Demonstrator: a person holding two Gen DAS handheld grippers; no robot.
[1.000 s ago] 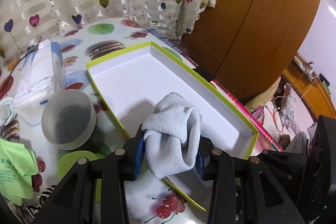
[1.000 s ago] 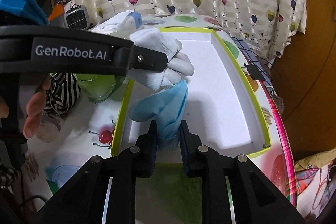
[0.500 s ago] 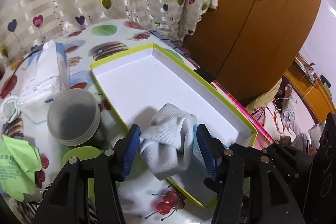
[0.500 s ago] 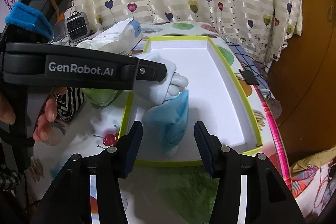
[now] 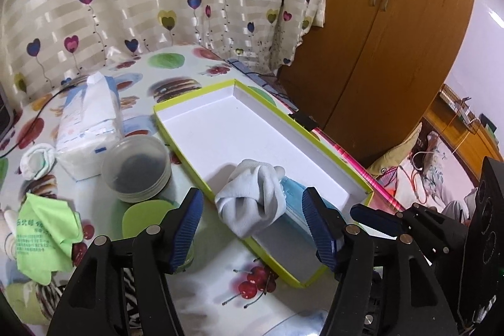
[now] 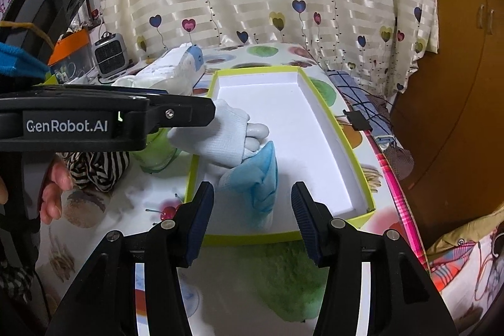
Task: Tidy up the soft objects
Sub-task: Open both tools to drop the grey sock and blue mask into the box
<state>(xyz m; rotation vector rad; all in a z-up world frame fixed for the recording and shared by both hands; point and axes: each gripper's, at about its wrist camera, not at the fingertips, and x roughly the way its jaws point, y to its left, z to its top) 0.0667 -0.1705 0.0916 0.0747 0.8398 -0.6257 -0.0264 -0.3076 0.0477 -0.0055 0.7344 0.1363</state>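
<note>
A pale grey sock (image 5: 252, 197) lies bunched at the near end of the white box with a lime rim (image 5: 195, 103), partly draped over its side wall. A light blue sock (image 5: 296, 203) rests against it inside the box. My left gripper (image 5: 253, 210) hangs just above the grey sock; its jaws are opening and the pads are clear of the fabric. In the right wrist view the blue sock (image 6: 261, 175) stands between the spread fingers of my right gripper (image 6: 252, 191), which is open and apart from it. The grey sock (image 6: 220, 137) sits behind.
A tissue pack (image 5: 88, 122), a clear round tub (image 5: 137, 169), a rolled white sock (image 5: 36, 159) and a green packet (image 5: 44, 235) sit left of the box. A striped cloth (image 6: 94, 169) and a person's hand (image 6: 53, 191) are at the left. A wardrobe (image 5: 393, 37) stands right.
Both grippers have let go: the left spread off the grey sock, the right off the blue one. Both drew back and up, and the socks dropped into the box's near end.
</note>
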